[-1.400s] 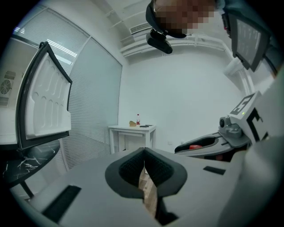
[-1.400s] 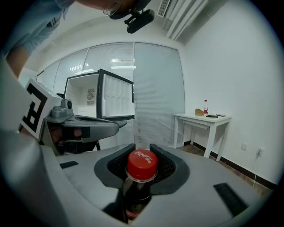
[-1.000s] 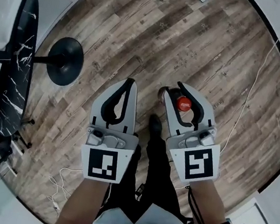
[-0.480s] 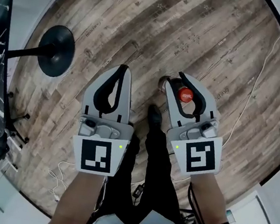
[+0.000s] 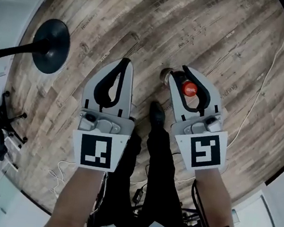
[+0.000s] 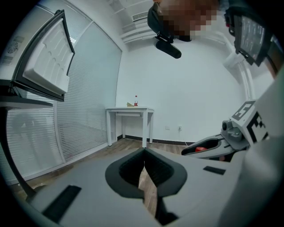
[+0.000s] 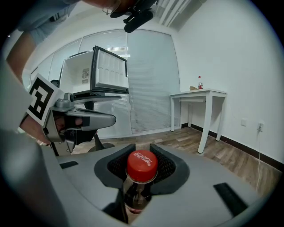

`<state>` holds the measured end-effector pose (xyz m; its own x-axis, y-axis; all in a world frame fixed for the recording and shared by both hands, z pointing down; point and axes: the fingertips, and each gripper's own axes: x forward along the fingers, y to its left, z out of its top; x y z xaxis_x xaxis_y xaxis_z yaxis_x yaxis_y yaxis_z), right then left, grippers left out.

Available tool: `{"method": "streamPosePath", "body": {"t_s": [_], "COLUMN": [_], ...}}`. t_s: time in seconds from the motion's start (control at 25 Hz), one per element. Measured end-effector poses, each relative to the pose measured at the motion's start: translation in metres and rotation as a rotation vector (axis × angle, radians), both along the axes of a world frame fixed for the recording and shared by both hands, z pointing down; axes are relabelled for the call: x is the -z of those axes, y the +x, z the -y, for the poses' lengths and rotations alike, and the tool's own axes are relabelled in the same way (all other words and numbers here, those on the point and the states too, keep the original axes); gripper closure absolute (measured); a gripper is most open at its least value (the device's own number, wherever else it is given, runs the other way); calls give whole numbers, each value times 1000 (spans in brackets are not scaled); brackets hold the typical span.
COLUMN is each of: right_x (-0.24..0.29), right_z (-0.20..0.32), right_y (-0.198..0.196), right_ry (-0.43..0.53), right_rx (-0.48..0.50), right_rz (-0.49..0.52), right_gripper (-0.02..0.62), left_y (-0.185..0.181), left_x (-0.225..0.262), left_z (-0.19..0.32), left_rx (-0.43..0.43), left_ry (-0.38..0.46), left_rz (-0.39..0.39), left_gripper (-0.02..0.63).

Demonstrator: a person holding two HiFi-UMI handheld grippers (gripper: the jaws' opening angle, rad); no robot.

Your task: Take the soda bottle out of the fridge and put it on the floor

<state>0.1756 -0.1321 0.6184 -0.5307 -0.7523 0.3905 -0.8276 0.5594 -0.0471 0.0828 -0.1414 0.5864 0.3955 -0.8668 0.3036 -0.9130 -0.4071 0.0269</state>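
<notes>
Right grey two-jaw gripper [image 5: 180, 74] clamped on clear red-capped soda bottle [image 7: 138, 181].
Bottle hangs in its jaws over brown wood-plank floor [image 5: 196, 29], floor contact unclear; left grey gripper [image 5: 125, 63] jaws together, empty.

Matt wood-grain floor [image 5: 195, 34], glossy plastic bottle [image 7: 135, 194]
</notes>
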Motion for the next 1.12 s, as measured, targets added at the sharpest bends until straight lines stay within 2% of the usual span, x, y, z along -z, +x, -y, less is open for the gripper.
{"method": "streamPosePath", "body": {"t_s": [0.52,1.12], "right_x": [-94,-158], "right_z": [0,8], "right_y": [16,25], "right_ry": [-54,-58], "right_rx": [4,-5], "right_rz": [-23,-21], "right_gripper": [482,482], "left_y": [8,17], "left_x": [-70,-138], "left_z": [6,9], "left_rx": [-21,-45], "left_ry": [-24,-66], "left_rz": [8,14], "left_gripper": [591,589]}}
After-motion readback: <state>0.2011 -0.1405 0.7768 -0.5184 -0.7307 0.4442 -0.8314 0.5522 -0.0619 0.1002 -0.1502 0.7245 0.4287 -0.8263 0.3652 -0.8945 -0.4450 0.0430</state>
